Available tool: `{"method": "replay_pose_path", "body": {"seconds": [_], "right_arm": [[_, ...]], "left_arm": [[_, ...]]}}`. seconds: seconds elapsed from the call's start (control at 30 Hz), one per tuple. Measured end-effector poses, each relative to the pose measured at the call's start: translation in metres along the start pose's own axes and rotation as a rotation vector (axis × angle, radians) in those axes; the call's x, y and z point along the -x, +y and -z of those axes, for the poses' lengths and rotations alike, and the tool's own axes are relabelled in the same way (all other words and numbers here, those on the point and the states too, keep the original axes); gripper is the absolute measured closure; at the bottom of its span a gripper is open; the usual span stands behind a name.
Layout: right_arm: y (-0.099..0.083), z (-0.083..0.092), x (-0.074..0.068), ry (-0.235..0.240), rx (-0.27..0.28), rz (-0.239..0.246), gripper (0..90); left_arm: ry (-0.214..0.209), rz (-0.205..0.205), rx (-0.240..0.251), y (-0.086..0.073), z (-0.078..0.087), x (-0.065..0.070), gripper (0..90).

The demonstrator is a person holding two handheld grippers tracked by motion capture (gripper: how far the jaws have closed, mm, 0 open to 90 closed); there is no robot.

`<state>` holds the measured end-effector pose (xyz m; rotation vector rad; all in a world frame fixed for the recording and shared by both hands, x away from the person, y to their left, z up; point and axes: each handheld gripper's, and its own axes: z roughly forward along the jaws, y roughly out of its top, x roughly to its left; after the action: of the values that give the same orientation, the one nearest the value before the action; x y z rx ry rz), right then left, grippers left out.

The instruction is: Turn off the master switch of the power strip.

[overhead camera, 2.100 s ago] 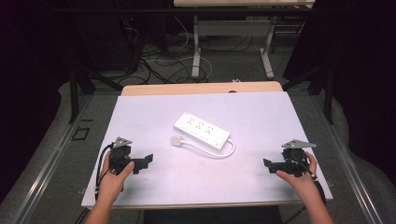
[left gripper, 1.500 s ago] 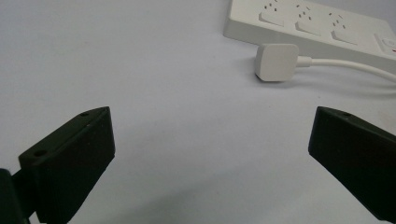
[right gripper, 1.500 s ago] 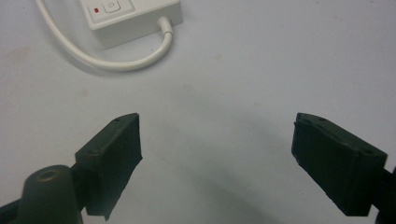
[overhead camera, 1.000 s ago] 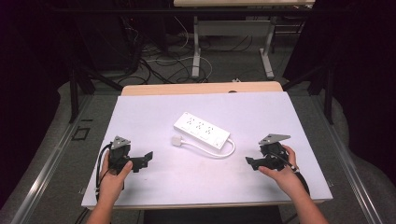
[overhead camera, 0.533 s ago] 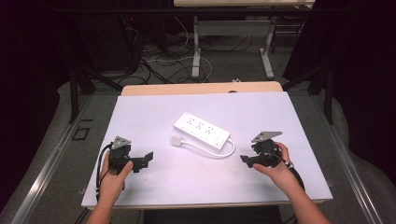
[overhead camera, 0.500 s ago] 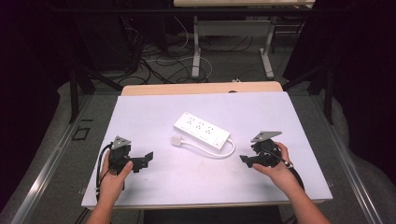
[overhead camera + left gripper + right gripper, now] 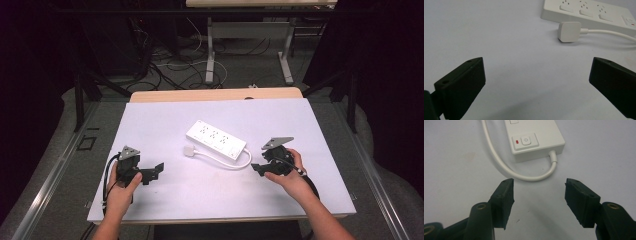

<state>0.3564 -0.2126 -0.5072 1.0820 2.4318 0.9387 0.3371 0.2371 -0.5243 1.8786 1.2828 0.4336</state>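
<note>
Near the front edge of the white table [image 7: 165, 210], the left gripper [image 7: 155, 172] rests with its jaws spread wide and holding nothing; ahead of it and off to one side lies a white plug [image 7: 569, 31], well apart from the fingers [image 7: 461, 85]. The right gripper [image 7: 257, 168], also released with its jaws apart, points at the looped white cable [image 7: 524, 173] just beyond its fingertips [image 7: 505, 195]. Farther back lies the white power strip [image 7: 216, 139], flat at mid-table, its switch end [image 7: 525, 140] nearest the right gripper.
</note>
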Motion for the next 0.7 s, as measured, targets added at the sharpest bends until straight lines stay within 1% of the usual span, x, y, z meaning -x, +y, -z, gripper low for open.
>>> {"method": "replay_pose_path", "body": {"seconds": [0.07,0.1,0.13,0.17,0.2,0.23,0.27,0.3,0.33,0.37,0.4,0.43,0.47,0.5,0.53,0.57,0.6,0.63,0.67,0.7], "right_arm": [[0.002,-0.002,-0.001,0.009,0.006,0.004,42.9],[0.003,-0.003,-0.002,0.012,-0.006,-0.009,43.7],[0.005,-0.003,-0.002,0.022,-0.007,-0.001,44.0],[0.006,-0.004,-0.003,0.017,-0.004,-0.008,44.4],[0.007,-0.006,-0.002,0.022,0.003,0.002,45.2],[0.008,-0.007,-0.002,0.028,-0.001,-0.004,45.8],[0.009,-0.008,-0.004,0.022,-0.002,-0.02,46.1],[0.01,-0.008,-0.003,0.025,-0.001,-0.007,46.5],[0.011,-0.009,-0.003,0.023,0.003,-0.011,47.6],[0.013,-0.009,-0.003,0.028,-0.005,-0.005,49.1],[0.014,-0.011,-0.003,0.035,0.004,-0.013,49.5],[0.015,-0.011,-0.004,0.03,0.002,-0.017,49.9],[0.016,-0.011,-0.003,0.037,0.003,-0.005,50.4],[0.018,-0.012,-0.004,0.041,-0.007,-0.021,51.1],[0.018,-0.013,-0.004,0.037,0.01,-0.012,51.6],[0.02,-0.013,-0.005,0.037,0.004,-0.022,51.8],[0.021,-0.014,-0.004,0.041,0.003,-0.013,52.3],[0.021,-0.015,-0.005,0.034,0.012,-0.017,53.4],[0.022,-0.016,-0.004,0.045,0.008,-0.004,54.0],[0.023,-0.017,-0.005,0.04,0.016,-0.015,54.5]], "left_arm": [[-0.003,0.001,-0.003,0.0,0.0,0.0,0.8],[-0.003,0.0,-0.002,0.0,0.0,0.0,0.8],[-0.003,-0.001,-0.003,0.0,0.0,0.0,0.8],[-0.002,-0.002,-0.004,0.0,0.0,-0.001,0.8],[-0.002,-0.002,-0.005,0.0,0.0,-0.001,0.8],[-0.002,-0.001,-0.004,0.0,0.0,-0.001,0.8],[-0.002,0.0,-0.004,0.0,0.0,-0.001,0.8],[-0.002,0.0,-0.003,0.0,0.0,-0.001,0.8],[0.0,0.002,-0.002,0.0,0.0,0.0,0.8],[-0.001,0.003,-0.002,0.0,0.0,-0.001,0.8],[-0.001,0.002,-0.002,0.0,0.0,-0.001,0.8],[-0.001,0.003,-0.004,0.0,0.0,-0.001,0.8],[-0.001,0.001,-0.004,0.0,0.0,-0.001,0.8],[-0.002,0.001,-0.004,0.0,0.0,-0.001,0.8],[-0.001,0.001,-0.003,0.0,0.0,-0.001,0.8],[0.0,0.0,-0.004,0.0,0.0,-0.001,0.8],[0.002,0.002,-0.004,0.0,0.0,-0.001,0.8],[0.001,0.003,-0.004,-0.001,0.0,-0.001,0.9],[-0.002,0.004,-0.005,-0.001,0.0,-0.001,0.9],[0.0,0.005,-0.004,-0.001,0.0,-0.001,0.9]]}}
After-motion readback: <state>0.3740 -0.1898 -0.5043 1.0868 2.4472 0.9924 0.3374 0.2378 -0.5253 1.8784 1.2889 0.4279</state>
